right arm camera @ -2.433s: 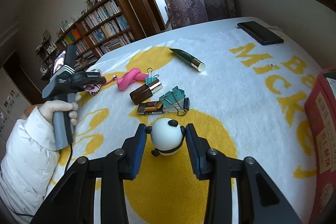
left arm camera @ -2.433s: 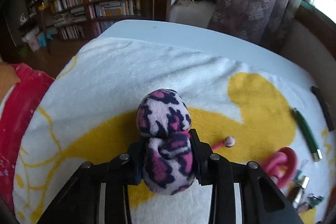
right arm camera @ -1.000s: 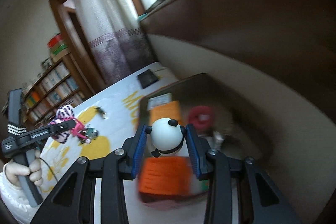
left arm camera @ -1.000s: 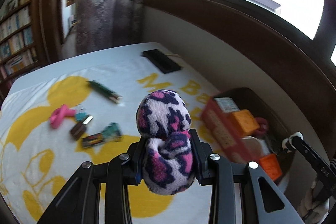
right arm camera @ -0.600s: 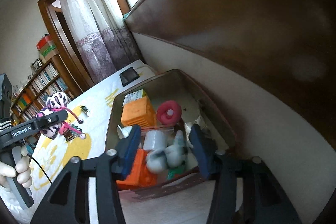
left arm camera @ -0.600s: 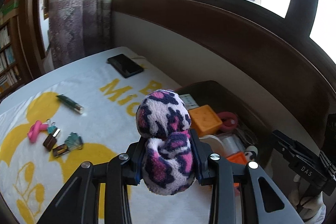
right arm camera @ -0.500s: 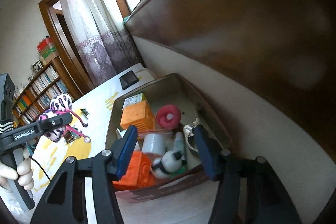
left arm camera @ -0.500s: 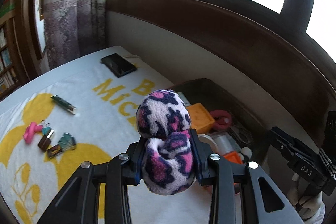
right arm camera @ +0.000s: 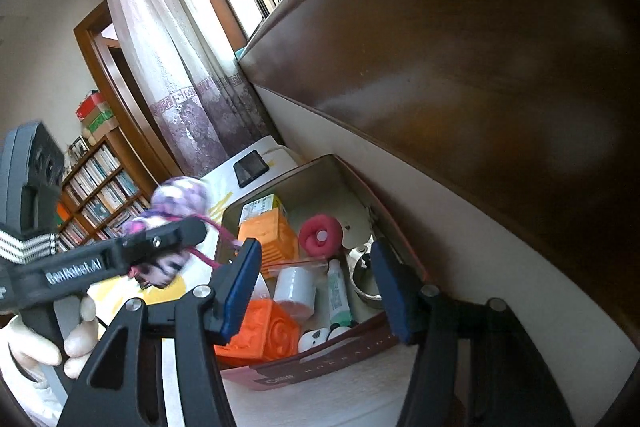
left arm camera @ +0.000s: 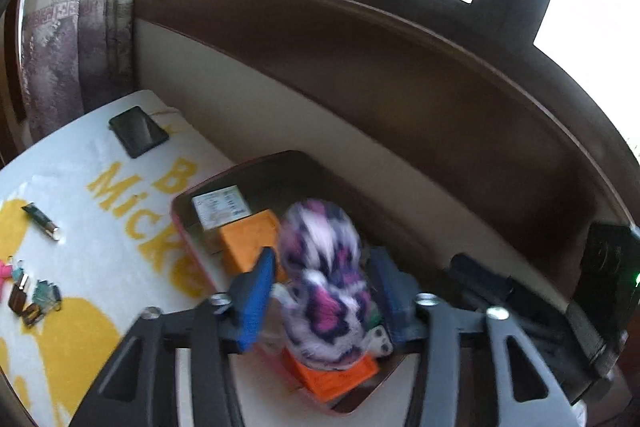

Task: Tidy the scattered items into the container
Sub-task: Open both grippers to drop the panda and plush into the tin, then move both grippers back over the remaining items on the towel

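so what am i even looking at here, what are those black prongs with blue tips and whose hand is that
No robot here: a person holds a handheld gripper in each hand, with a fisheye camera on each looking out along its two fingers. One picture is from the left gripper, the other from the right gripper. The hand belongs to that person, holding the left tool.

The left gripper's jaws are opening, and the fuzzy pink-and-purple spotted plush, blurred, sits between them above the container. The right gripper is open and empty. A small panda toy lies in the container beside orange blocks. A phone, a pen and binder clips lie on the towel.
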`<state>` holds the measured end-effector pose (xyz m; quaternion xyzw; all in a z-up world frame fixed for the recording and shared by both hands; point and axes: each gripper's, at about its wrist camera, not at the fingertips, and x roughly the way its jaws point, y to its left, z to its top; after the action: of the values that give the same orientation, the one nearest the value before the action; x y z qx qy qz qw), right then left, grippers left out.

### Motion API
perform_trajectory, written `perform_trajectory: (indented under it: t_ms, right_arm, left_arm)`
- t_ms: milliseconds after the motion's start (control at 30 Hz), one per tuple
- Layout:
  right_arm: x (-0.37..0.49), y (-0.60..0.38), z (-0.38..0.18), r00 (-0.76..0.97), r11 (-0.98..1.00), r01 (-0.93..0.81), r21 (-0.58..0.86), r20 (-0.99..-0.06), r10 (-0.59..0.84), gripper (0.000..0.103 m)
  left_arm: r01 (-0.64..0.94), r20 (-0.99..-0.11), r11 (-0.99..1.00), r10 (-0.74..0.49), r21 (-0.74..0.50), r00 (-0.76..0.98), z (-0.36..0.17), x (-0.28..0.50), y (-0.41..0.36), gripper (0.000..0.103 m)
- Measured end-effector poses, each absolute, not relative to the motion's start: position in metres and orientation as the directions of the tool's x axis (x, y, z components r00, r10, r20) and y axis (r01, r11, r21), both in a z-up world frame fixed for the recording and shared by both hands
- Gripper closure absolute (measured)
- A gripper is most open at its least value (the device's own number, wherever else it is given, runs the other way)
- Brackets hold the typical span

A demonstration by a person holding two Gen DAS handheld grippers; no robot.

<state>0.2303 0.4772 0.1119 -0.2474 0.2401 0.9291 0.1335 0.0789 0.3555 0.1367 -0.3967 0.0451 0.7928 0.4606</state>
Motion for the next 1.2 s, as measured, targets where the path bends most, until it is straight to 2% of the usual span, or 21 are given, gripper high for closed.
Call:
perform_trajectory:
  t_ms: [67,367,533,833,1200]
  right_arm:
    - [0.23,0.476,0.112,-0.841,-0.85,-0.366,0.379,-0.525,0.128,0.042]
    - [0.221,0.466,0.103,-0.83,-0.861,-0.351,0.368,-0.548,0.104,0.042]
    - [0.218,0.457,0.099,-0.821,-0.869,-0.348,0.352,-0.562,0.101,0.034]
    - [0.204,0.436,0.098,-0.821,-0.879,-0.317,0.355,-0.567,0.066,0.033]
    - [0.164,0.381,0.101,-0.818,-0.917,-0.2,0.345,-0.574,-0.037,0.033]
  left_arm:
    - [-0.769,-0.653,-0.569,0.706,-0.29,-0.275,0.14,0.079,0.354,0.035]
    - [-0.708,-0.672,-0.663,0.641,-0.242,-0.37,0.133,0.061,0.322,0.034]
    - [-0.671,-0.685,-0.709,0.6,-0.215,-0.414,0.121,0.05,0.298,0.034]
    - [-0.543,-0.708,-0.805,0.527,-0.239,-0.47,0.105,0.02,0.23,0.034]
    - [-0.394,-0.733,-0.882,0.444,-0.257,-0.516,0.087,-0.011,0.141,0.034]
